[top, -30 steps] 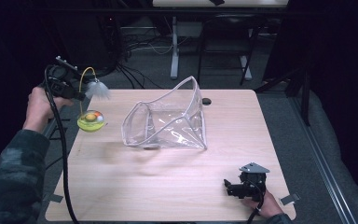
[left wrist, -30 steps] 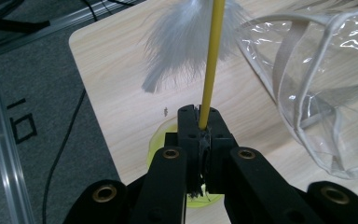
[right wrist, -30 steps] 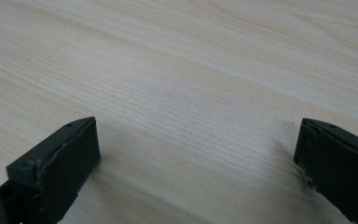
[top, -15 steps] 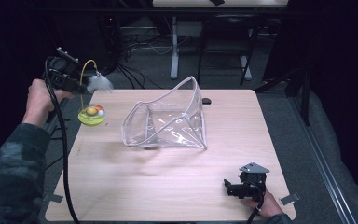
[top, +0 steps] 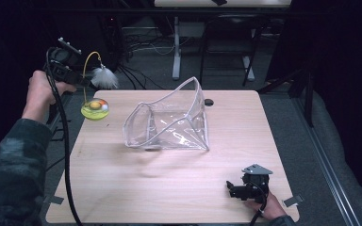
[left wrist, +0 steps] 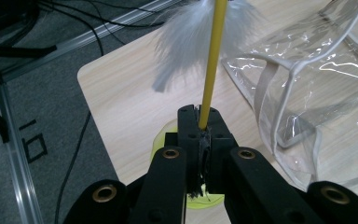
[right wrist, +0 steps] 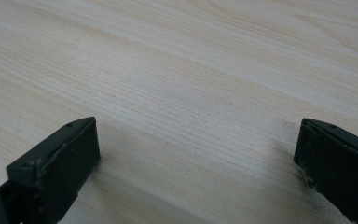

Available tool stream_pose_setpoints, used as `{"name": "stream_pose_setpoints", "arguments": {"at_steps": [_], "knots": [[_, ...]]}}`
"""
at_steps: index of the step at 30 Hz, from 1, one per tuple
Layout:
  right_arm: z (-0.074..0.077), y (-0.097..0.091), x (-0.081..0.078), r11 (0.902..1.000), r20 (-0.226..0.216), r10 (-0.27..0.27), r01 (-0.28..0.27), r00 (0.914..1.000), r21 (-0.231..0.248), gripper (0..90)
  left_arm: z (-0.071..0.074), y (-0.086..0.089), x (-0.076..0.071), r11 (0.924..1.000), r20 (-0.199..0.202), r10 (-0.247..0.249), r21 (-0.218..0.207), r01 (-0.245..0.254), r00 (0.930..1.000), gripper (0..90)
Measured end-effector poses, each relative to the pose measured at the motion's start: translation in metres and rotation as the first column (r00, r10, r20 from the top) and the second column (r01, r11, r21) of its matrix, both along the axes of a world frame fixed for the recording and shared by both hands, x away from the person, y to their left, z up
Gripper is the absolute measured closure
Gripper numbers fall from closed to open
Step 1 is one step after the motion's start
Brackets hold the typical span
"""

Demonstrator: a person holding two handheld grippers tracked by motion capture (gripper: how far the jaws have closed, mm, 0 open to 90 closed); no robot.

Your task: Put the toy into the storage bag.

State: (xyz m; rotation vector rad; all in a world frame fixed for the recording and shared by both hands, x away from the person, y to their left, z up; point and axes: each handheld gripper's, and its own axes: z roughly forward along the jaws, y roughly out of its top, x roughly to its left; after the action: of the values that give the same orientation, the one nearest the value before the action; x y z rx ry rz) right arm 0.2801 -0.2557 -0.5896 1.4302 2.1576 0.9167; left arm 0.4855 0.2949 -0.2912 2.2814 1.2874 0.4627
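- Off the table's far left corner, the feather cat toy (top: 94, 89) hangs lifted; its yellow wire stem (left wrist: 211, 70) is clamped between the closed jaws of the left gripper (left wrist: 199, 122); its round yellow base (top: 95, 109) dangles over the table's (top: 169, 188) edge
- Just beside it lies a clear plastic bag (top: 169, 123), mouth gaping
- Near the front right, the right gripper (top: 238, 189) rests, jaws wide apart, empty

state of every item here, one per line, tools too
left tool: shut on the yellow wand
cat toy: lifted by its yellow wand, round base hanging over the table's left edge, white feather at the wand's tip
clear plastic bag: lying on its side on the table, mouth open toward the left
right tool: open, nothing between its jaws, low over the wood
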Motion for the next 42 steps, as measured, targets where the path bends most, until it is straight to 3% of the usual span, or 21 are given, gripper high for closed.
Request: {"name": "stream_pose_setpoints", "arguments": {"at_steps": [25, 42], "knots": [[0.000, 0.000, 0.000, 1.0000, 0.000, 0.001, -0.001, 1.0000, 0.001, 0.0, 0.027, -0.041, 0.004, 0.9969, 0.033, -0.079, 0.010, 0.078, 0.9963, 88.2], [0.000, 0.000, 0.000, 1.0000, -0.002, 0.000, 0.000, 1.0000, 0.001, 0.0, 0.039, -0.072, -0.003, 0.9862, 0.052, -0.165, 0.011, 0.165, 0.9849, 88.2]]}}
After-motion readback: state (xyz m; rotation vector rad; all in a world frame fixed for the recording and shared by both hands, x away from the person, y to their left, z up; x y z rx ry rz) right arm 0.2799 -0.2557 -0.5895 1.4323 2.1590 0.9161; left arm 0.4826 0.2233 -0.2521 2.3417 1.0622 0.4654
